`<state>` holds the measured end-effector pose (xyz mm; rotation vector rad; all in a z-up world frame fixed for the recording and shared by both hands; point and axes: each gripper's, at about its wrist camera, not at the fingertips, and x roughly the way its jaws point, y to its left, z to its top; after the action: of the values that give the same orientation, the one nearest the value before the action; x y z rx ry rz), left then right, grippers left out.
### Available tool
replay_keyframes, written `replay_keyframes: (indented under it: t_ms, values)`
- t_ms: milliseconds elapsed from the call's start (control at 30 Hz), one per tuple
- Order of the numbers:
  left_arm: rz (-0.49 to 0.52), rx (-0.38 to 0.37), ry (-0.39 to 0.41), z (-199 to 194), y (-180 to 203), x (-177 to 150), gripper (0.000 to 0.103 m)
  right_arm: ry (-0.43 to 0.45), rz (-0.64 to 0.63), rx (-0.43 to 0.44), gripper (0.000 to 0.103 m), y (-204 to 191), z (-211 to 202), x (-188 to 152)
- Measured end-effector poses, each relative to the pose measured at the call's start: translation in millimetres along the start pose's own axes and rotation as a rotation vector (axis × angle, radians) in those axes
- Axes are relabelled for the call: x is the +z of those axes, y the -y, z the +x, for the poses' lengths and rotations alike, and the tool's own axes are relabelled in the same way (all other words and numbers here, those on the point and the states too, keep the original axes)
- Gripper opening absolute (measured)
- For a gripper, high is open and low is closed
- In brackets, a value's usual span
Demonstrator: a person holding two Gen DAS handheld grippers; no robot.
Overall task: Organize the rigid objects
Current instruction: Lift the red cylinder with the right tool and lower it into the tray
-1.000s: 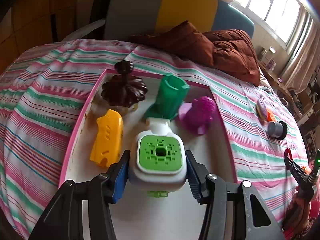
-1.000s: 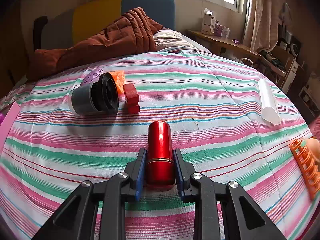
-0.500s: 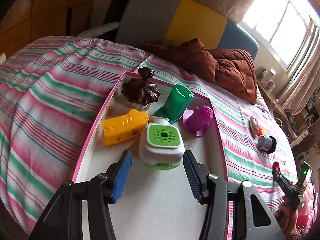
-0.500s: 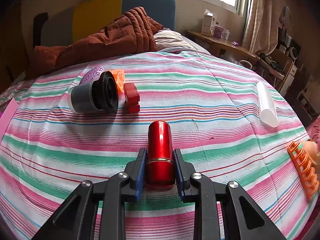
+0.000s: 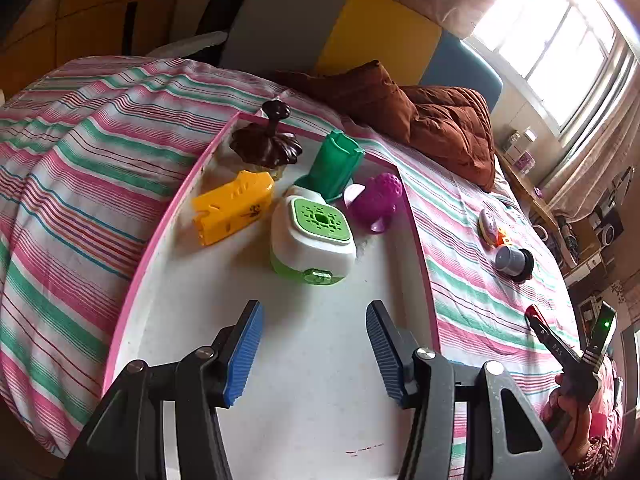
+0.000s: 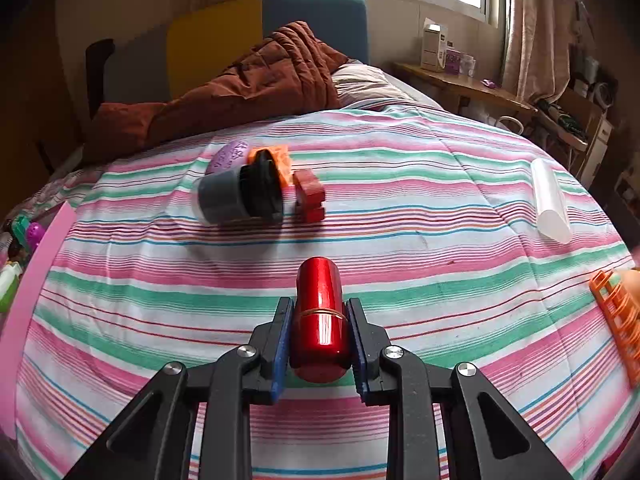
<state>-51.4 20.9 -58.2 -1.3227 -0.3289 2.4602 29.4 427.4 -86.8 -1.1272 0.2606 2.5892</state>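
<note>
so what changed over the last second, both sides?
The left tool let go of the white-and-green box, opened and backed away; the box now rests in the pink tray beside the yellow block. The right tool stayed shut on the red cylinder above the striped bedspread.

**Striped bed, what's on it**

I see a bed [image 6: 400,208] with a striped cover. Directly on it: pink-rimmed tray [image 5: 416,216], brown quilt [image 6: 260,88] at the head, grey-black cylinder [image 6: 236,200] on its side, red block [image 6: 309,194] just beside it, clear tube [image 6: 550,200] and orange rack [image 6: 618,316] well apart.
</note>
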Motion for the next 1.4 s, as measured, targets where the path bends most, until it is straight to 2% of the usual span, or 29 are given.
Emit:
replay_keyframes:
  t_ms: [233,567,700,867,1000,1167,1267,1400]
  values:
    - [0.021,-0.011,-0.004,-1.0,4.4,-7.3,0.054,-0.007,-0.031,0.143,0.026,-46.7,-19.6,-2.8]
    - [0.024,-0.023,0.004,-8.6,0.4,-13.4,0.054,0.011,-0.108,0.37,0.026,-137.9,-50.3,16.1]
    - [0.024,-0.018,0.016,-12.5,-2.4,-13.5,0.054,-0.014,-0.135,0.484,0.026,-178.7,-57.8,26.0]
    - [0.007,-0.014,0.023,-16.2,-9.2,-12.8,0.054,-0.108,-0.13,0.619,0.026,-224.7,-51.9,30.3]
    - [-0.005,-0.011,0.017,-16.6,-14.3,-12.9,0.054,-0.149,-0.16,0.633,0.026,-253.1,-40.8,26.4]
    - [-0.009,-0.006,0.011,-17.1,-18.7,-13.7,0.054,-0.261,-0.163,0.63,0.027,-274.7,-20.2,24.8]
    - [-0.02,-0.009,0.02,-18.8,-21.8,-12.5,0.054,-0.282,-0.171,0.61,0.027,-282.4,-10.0,26.7]
    - [-0.03,-0.014,0.026,-20.4,-24.2,-11.7,0.054,-0.297,-0.136,0.61,0.034,-286.3,2.3,32.1]
